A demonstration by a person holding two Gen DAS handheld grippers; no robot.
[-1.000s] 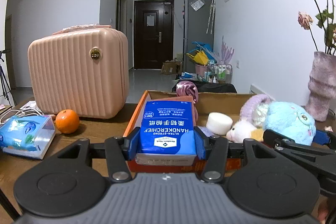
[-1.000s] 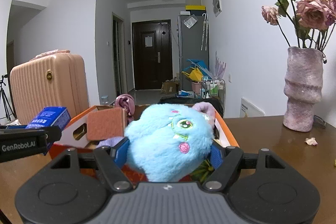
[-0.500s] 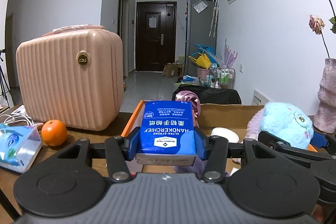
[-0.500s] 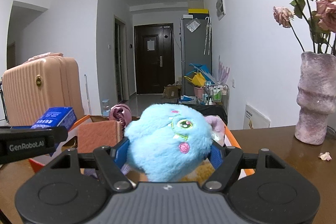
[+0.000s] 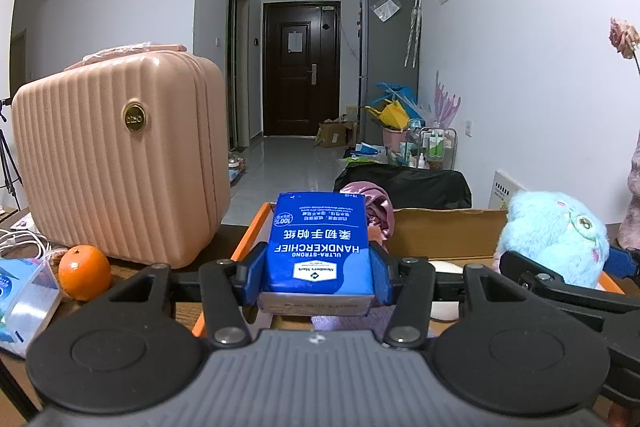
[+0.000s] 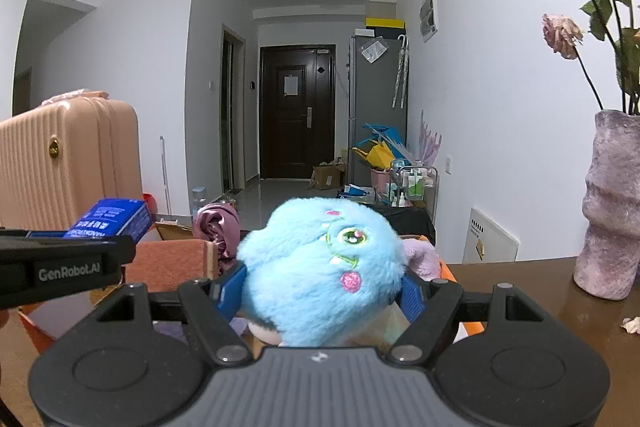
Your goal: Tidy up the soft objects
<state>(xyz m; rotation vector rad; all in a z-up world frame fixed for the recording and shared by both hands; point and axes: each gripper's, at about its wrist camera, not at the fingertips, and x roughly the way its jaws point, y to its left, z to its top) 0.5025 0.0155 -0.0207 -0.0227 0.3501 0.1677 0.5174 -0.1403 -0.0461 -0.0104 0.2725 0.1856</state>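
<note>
Mid-carry right now; my left gripper (image 5: 318, 273) is pinching the blue handkerchief pack (image 5: 318, 247), my right gripper (image 6: 322, 293) squeezing the fluffy blue plush (image 6: 322, 267); both hang over the near edge of the cardboard box (image 5: 440, 233); next I'd lower them into free spots, then let go.

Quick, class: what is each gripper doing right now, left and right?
Left gripper: closed on the blue handkerchief pack.
Right gripper: closed on the blue plush toy.
</note>
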